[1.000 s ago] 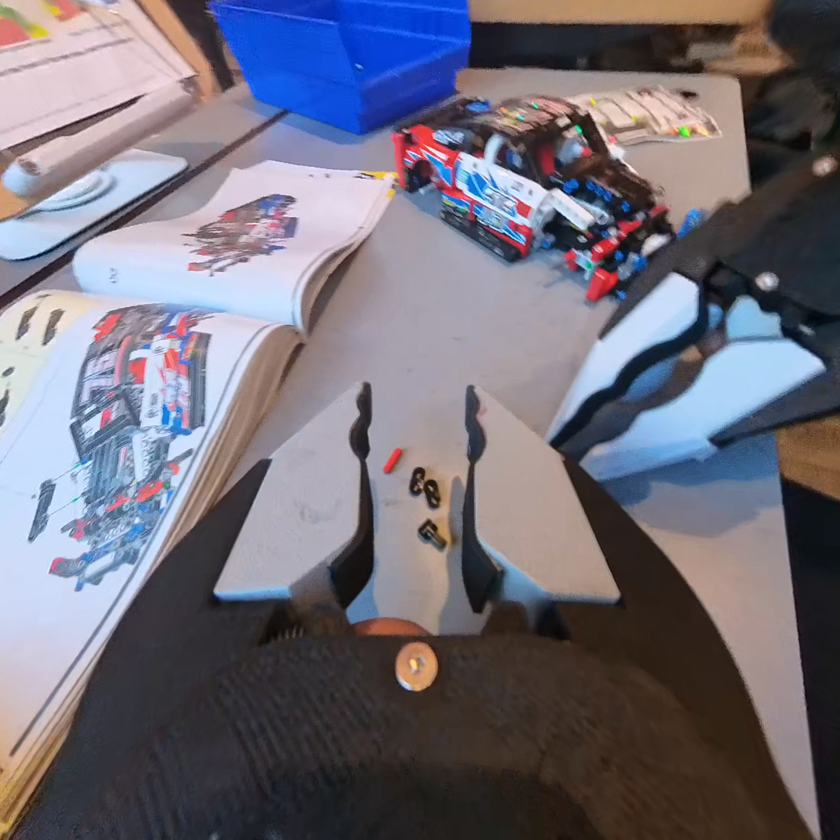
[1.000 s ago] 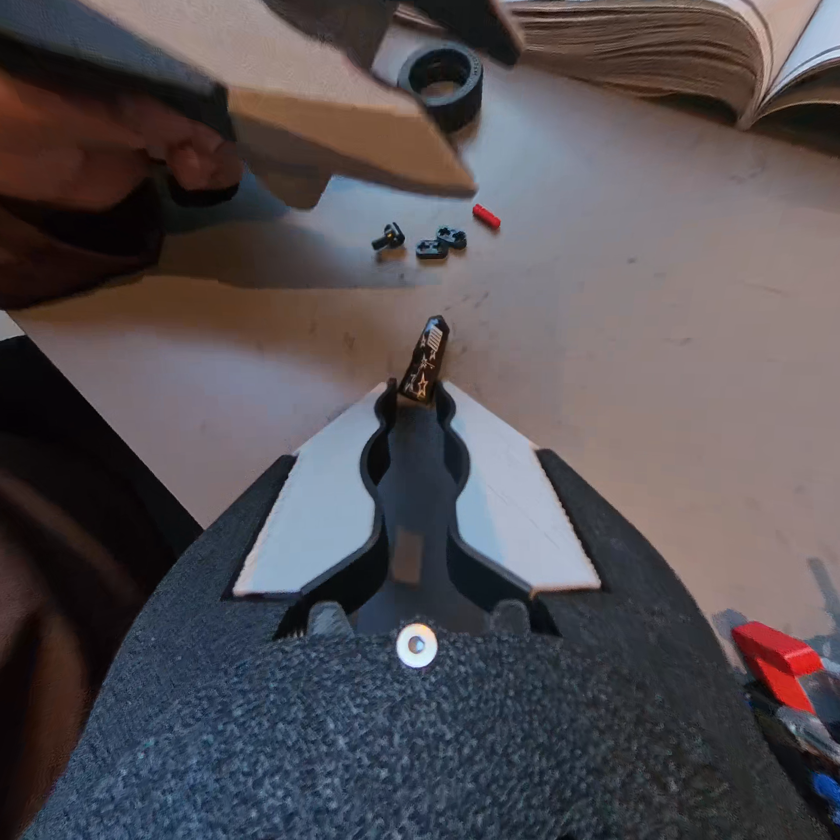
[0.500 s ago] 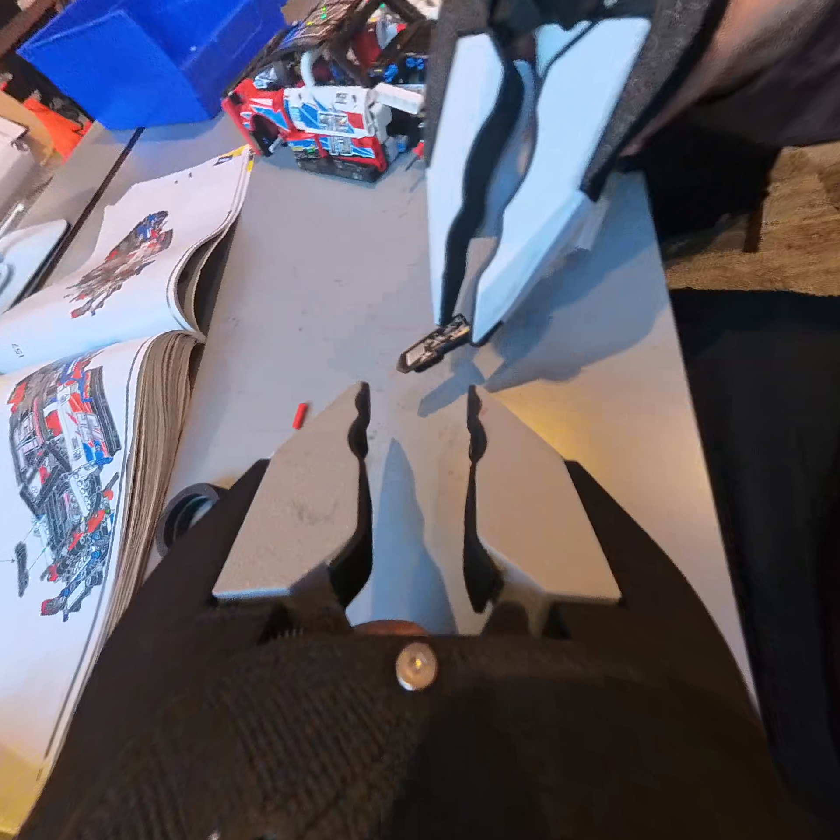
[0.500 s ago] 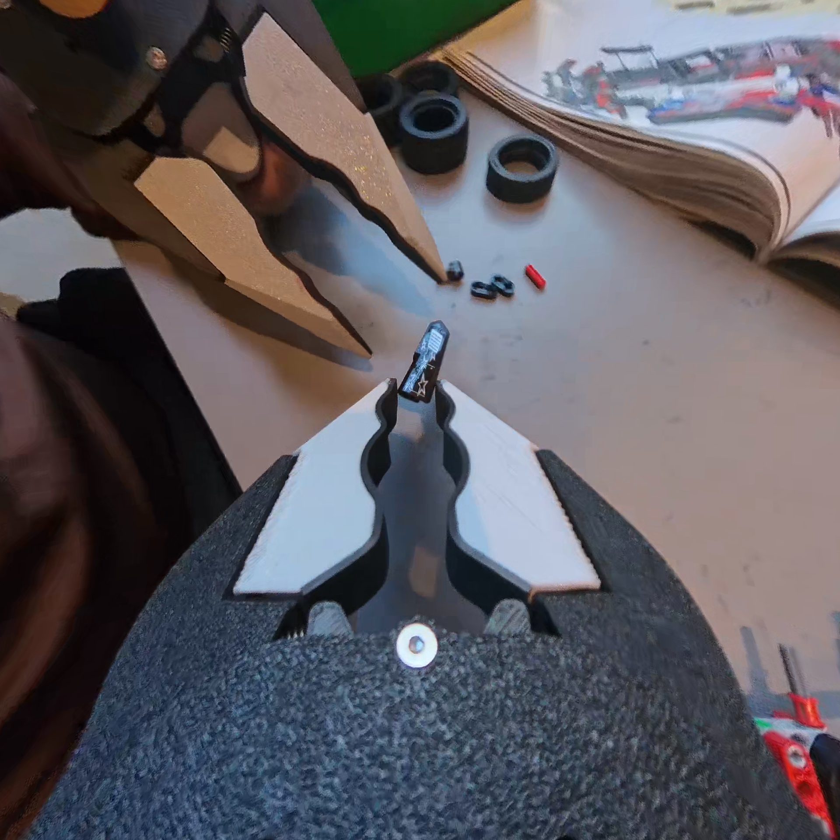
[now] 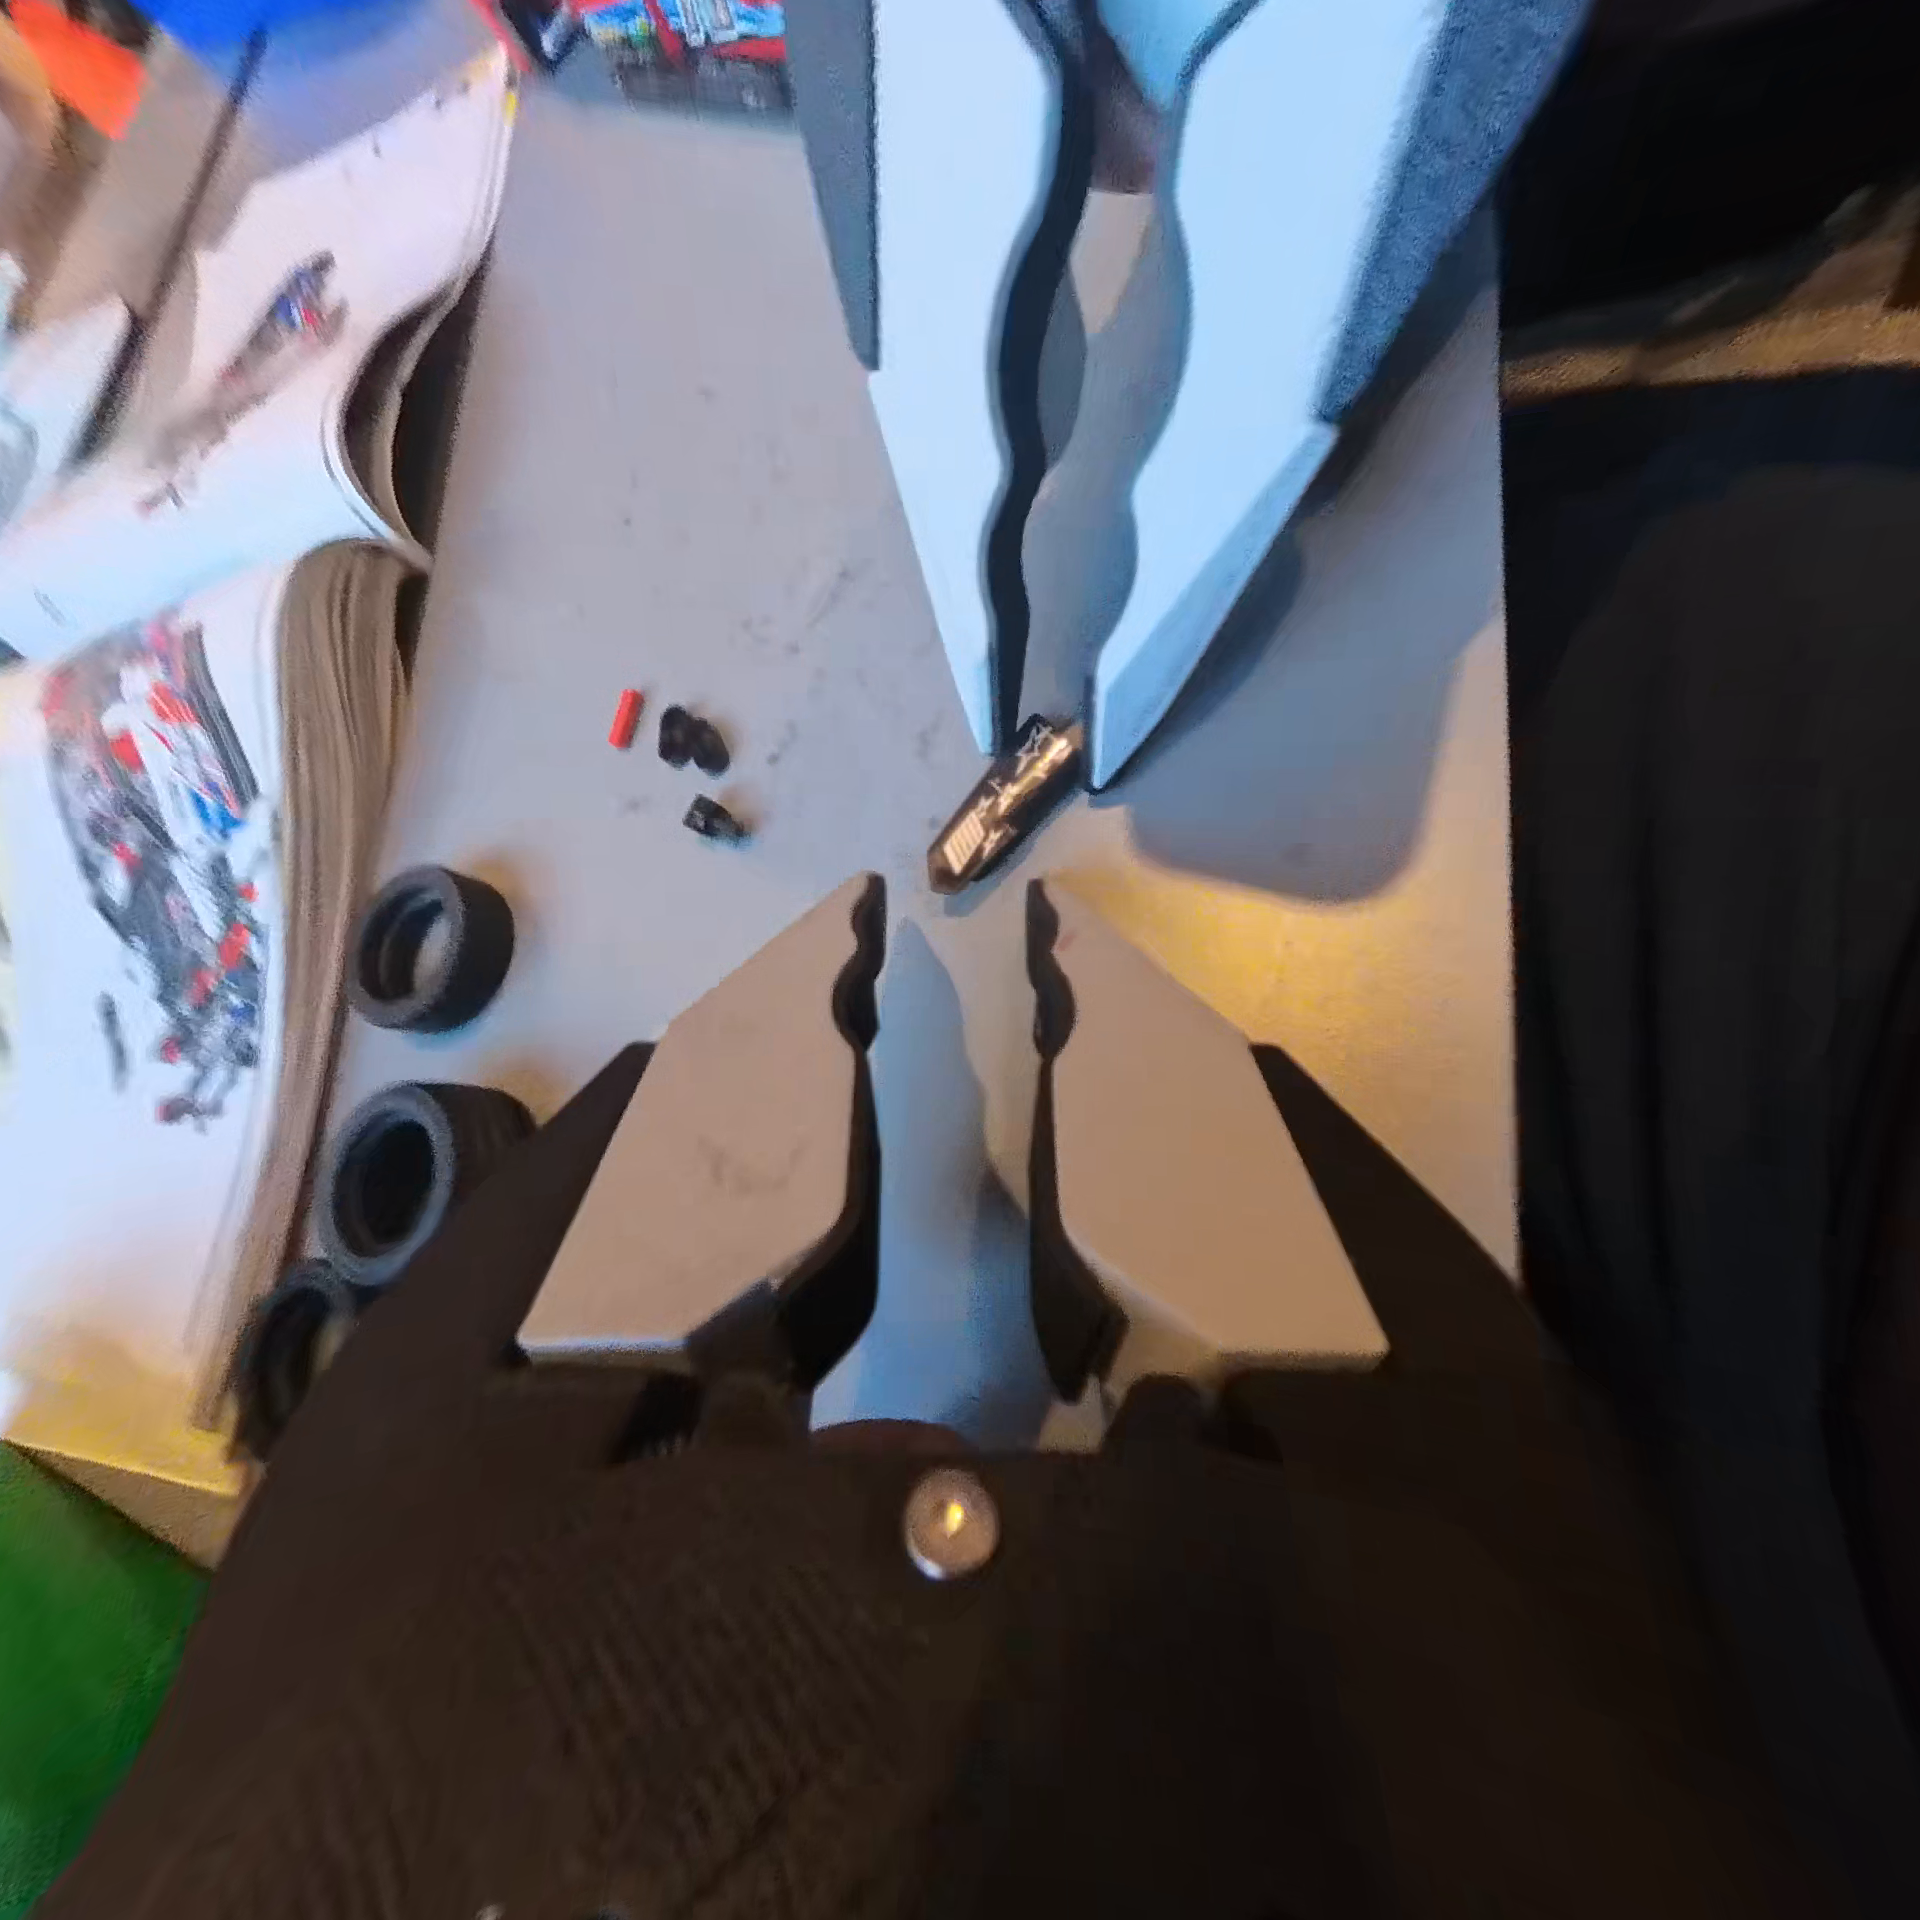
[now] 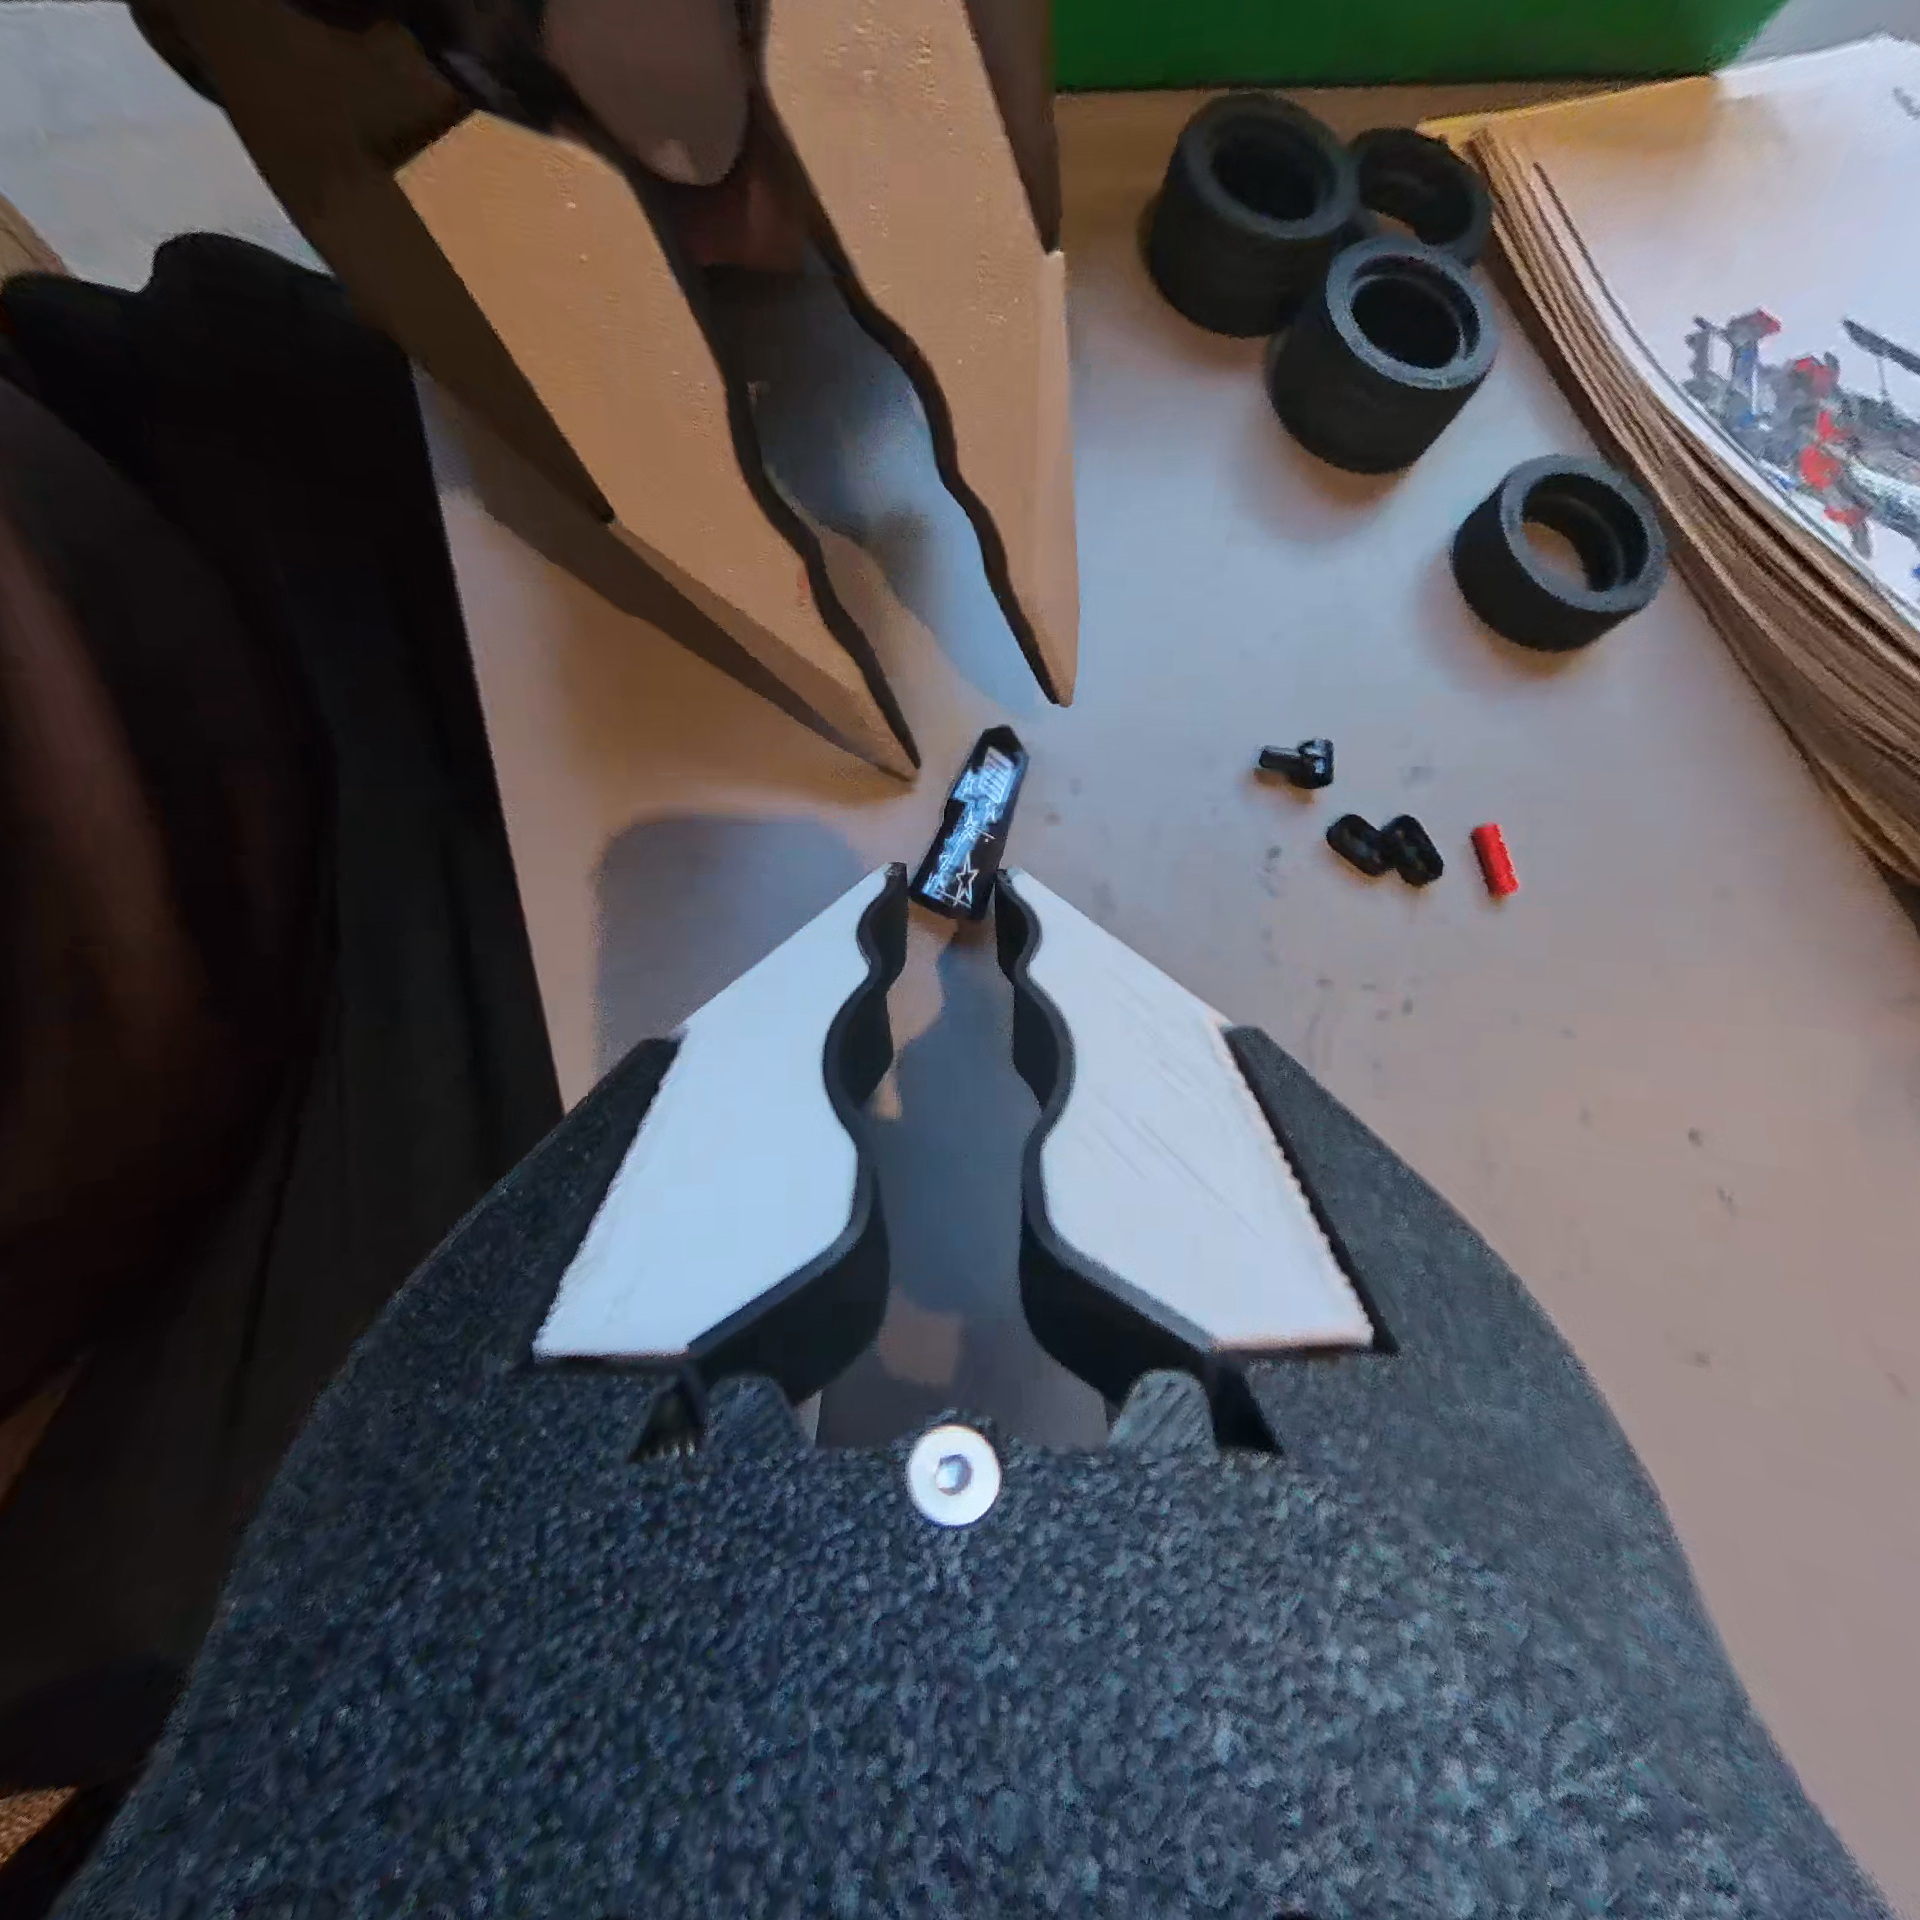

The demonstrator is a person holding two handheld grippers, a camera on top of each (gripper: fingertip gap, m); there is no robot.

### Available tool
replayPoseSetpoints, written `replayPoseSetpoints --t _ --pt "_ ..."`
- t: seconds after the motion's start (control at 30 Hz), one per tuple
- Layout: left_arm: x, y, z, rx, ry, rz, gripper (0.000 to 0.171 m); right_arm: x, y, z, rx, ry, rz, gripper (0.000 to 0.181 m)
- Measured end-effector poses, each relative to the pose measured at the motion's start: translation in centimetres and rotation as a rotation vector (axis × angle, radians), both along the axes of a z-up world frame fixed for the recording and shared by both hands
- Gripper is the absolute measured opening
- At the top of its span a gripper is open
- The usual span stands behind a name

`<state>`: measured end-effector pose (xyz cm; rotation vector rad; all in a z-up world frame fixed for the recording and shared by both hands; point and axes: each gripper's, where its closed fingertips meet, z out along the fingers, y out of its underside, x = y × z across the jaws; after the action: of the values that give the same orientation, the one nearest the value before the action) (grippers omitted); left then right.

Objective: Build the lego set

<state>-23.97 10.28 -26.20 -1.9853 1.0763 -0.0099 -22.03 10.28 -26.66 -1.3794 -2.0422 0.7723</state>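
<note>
The small black printed lego piece with white star markings (image 6: 969, 826) sits pinched at one end between the tips of the right tool (image 6: 948, 891), its long axis running straight out toward the left tool (image 5: 954, 896). That left tool hangs just short of the piece's free end, its jaws narrowly parted and holding nothing, so the handover looks a short push away. This happens near the counter (image 6: 1455, 1195) edge by the person. Farther in lie a red pin (image 6: 1494, 858), small black connectors (image 6: 1387, 847), black rubber tyres (image 6: 1558, 551) and the open instruction booklet (image 6: 1766, 343).
</note>
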Motion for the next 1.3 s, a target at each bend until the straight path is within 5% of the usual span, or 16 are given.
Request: replayPoseSetpoints --t 0.13,0.37,0.6,0.77,0.97,1.03,1.3 --pt "0.3 -1.4 -0.2 -0.197 -0.142 0.041 0.039 -0.1 -0.7 0.0 -0.014 -0.003 0.058 0.017" --pt "0.8 -2.2 -0.6 -0.315 -0.197 -0.035 0.039 -0.2 -1.8 0.1 0.005 0.005 0.124 0.017" --pt "1.6 -2.5 -0.6 -0.333 -0.164 -0.099 0.019 -0.3 -2.3 0.1 -0.001 0.008 0.14 0.016" --pt "1.2 -2.1 -0.6 -0.307 -0.233 -0.002 0.01 -0.7 -1.1 0.8 -0.055 0.041 0.064 0.021" --pt "-1.2 -2.2 -0.5 -0.249 -0.164 0.072 0.009 -1.3 5.4 1.9 -0.101 0.044 -0.241 0.024" --pt "-1.5 -2.5 -0.5 -0.249 -0.178 0.081 0.012 -1.7 7.8 2.1 -0.135 0.019 -0.321 0.041" --pt "-1.8 -3.5 -0.5 -0.275 -0.226 0.097 0.022 -3.2 11.7 1.6 -0.129 -0.087 -0.245 0.021"
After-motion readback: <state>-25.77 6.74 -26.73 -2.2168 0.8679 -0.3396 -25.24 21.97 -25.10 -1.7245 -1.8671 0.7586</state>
